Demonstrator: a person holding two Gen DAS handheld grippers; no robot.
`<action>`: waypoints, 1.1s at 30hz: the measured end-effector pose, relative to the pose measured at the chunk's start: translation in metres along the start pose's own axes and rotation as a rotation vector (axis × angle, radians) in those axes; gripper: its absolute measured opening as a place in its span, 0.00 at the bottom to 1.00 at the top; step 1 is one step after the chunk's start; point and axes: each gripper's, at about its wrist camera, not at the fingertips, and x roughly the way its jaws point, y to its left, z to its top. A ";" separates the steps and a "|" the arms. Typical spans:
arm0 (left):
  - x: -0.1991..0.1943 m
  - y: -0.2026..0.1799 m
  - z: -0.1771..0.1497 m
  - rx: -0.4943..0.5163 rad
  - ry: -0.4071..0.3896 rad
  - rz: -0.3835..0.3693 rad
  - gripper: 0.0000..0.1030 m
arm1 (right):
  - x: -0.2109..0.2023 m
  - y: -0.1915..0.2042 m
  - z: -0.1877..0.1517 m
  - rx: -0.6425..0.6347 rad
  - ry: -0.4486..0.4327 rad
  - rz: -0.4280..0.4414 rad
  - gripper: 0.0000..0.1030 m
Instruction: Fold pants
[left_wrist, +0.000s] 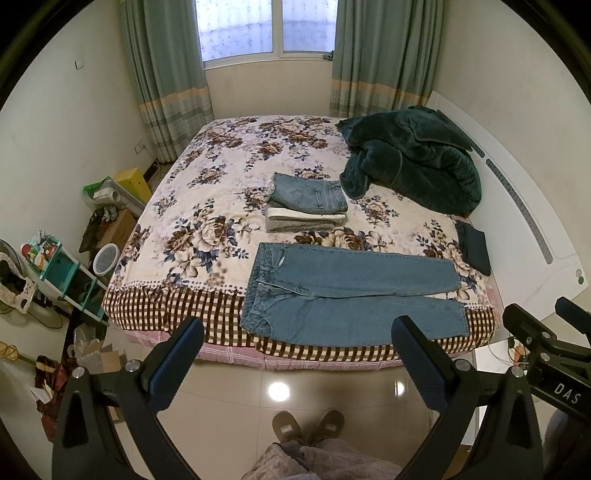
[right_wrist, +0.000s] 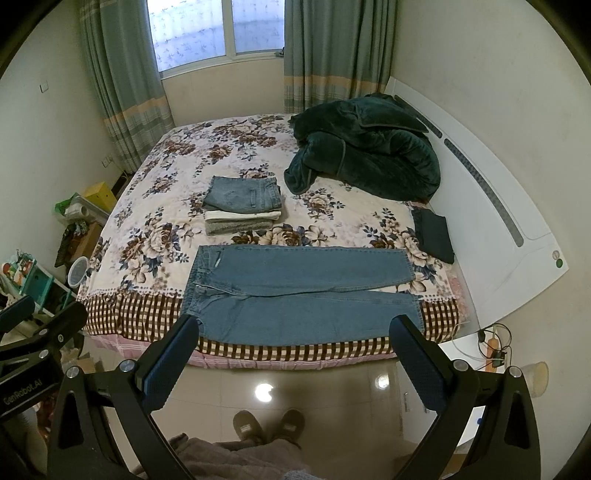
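- The left claw (left_wrist: 297, 363) hid the jeans' (left_wrist: 347, 295) near hem corner.
- Lower garments in the folded stack (left_wrist: 306, 208) showed edges only.
- The window (left_wrist: 266, 26) was cut off by the frame top.
- Floor clutter (left_wrist: 55, 280) stayed too small to identify.

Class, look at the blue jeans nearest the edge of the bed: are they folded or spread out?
Spread out. The blue jeans lie flat at full length, both legs side by side, unlike the folded stack behind them.
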 end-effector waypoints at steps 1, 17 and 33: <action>0.000 0.000 0.000 -0.001 0.000 0.000 1.00 | 0.001 -0.001 0.000 0.001 0.000 0.001 1.00; -0.006 -0.003 0.009 -0.002 -0.004 0.003 1.00 | 0.001 0.011 0.003 0.000 0.002 0.004 1.00; -0.007 -0.004 0.013 -0.004 -0.005 0.005 1.00 | -0.005 0.031 0.003 -0.003 0.005 0.009 1.00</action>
